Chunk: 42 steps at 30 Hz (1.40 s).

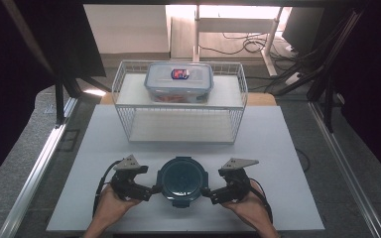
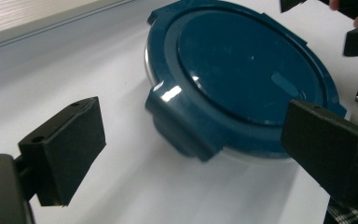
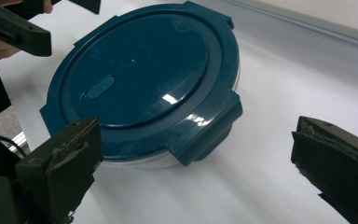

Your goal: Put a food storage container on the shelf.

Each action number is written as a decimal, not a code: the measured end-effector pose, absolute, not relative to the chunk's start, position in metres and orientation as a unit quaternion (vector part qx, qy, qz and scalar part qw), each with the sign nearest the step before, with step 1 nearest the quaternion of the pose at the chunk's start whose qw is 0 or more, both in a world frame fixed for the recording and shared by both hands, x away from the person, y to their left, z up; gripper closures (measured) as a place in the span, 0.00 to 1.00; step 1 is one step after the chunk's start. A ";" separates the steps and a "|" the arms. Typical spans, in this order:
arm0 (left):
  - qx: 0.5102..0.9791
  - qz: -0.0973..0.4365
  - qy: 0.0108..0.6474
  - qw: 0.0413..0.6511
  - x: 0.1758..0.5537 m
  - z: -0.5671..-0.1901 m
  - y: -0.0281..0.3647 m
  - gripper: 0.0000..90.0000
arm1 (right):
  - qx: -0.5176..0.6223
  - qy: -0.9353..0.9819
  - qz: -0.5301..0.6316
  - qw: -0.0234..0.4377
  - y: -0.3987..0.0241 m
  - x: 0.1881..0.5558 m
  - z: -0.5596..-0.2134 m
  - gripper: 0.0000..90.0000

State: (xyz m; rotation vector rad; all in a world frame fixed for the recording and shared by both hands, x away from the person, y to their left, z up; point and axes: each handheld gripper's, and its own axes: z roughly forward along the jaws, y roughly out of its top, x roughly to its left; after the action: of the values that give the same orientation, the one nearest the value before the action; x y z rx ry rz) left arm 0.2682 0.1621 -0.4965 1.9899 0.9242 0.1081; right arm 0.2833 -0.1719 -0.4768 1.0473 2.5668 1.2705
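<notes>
Two grippers flank a round container with a dark blue lid (image 1: 182,180) on the near part of the white table (image 1: 287,148). My left gripper (image 1: 151,189) and my right gripper (image 1: 207,192) both have their jaws spread apart, each aimed at a side latch without touching. Farther back, a lidded box (image 1: 179,82) sits atop a white wire rack (image 1: 124,99).

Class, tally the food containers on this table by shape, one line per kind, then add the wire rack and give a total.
Round containers: 1, the round container with the dark blue lid.
Rectangular containers: 1, the rectangular container on the rack.
Wire racks: 1, the white wire rack.
Total: 3
</notes>
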 end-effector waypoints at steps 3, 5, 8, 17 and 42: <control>0.809 0.037 0.373 0.453 0.275 -0.497 0.155 0.07 | 0.346 0.841 0.414 0.037 -0.169 0.289 -0.476 0.06; 0.809 0.028 0.375 0.451 0.278 -0.499 0.151 0.07 | 0.348 0.840 0.416 0.023 -0.165 0.295 -0.476 0.07; 0.814 0.013 0.381 0.439 0.282 -0.502 0.145 0.07 | 0.353 0.841 0.409 0.005 -0.161 0.300 -0.480 0.09; 0.790 -0.105 0.392 0.460 0.290 -0.518 0.153 0.16 | 0.389 0.818 0.413 -0.091 -0.168 0.315 -0.499 0.20; 0.718 -0.165 0.441 0.513 0.266 -0.520 0.183 0.60 | 0.423 0.774 0.443 -0.161 -0.185 0.300 -0.493 0.59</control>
State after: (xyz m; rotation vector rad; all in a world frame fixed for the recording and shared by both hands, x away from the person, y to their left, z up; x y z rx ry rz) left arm 0.2657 0.1827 -0.5196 1.7263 1.0605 -0.3971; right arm 0.3005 -0.1848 -0.4925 1.4846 2.7170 1.5547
